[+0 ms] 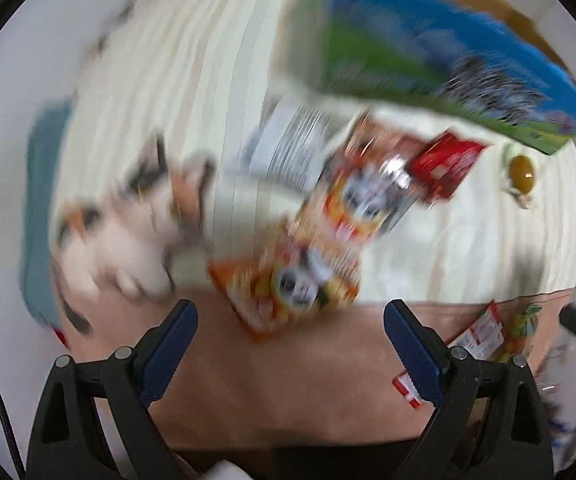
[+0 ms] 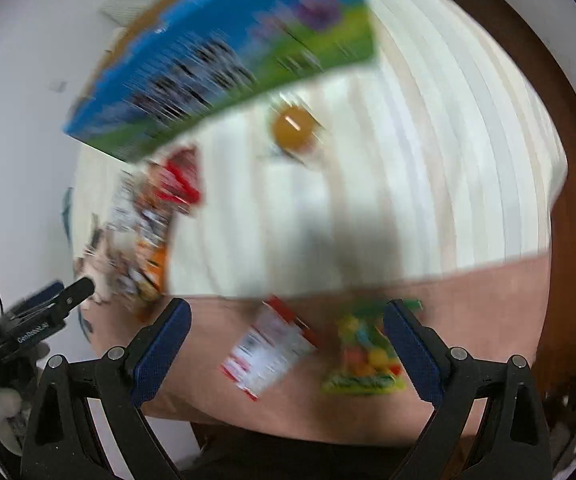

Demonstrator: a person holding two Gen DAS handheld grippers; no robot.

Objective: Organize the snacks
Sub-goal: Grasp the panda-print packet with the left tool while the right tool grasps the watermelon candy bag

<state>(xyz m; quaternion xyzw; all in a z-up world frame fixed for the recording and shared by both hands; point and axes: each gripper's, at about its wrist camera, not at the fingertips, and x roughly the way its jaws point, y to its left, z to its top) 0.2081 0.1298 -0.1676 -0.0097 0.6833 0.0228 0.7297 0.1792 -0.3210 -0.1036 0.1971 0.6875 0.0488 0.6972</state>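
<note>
Snacks lie scattered across a bed, and we judge that we are at the start of a reach, nothing picked up yet. Our left gripper [image 1: 289,344] hangs with its jaws spread wide and nothing between them, just near of the orange packet [image 1: 288,280], which lies across the edge where the striped cream blanket [image 1: 160,92] meets the pinkish sheet [image 1: 288,392]. Our right gripper [image 2: 286,344] is likewise spread and empty, over a white-and-red sachet [image 2: 268,348] and a green bag of coloured sweets [image 2: 363,356], both on the pinkish sheet near us.

Farther off stands a big blue-and-green box [image 2: 224,64], with a small red packet [image 2: 182,180] just below it and a round amber thing [image 2: 293,128] to the right on the blanket. A plush toy [image 1: 128,224] sits to the left in the left wrist view.

Next, we think, each gripper must settle over one packet and close on a thin edge. The packets look like glossy, crinkly film, flat and limp, so they may slide or fold; the bedding is soft and will give under pressure. The box looks like stiff card. Everything is smeared by blur, so printed detail cannot be read
</note>
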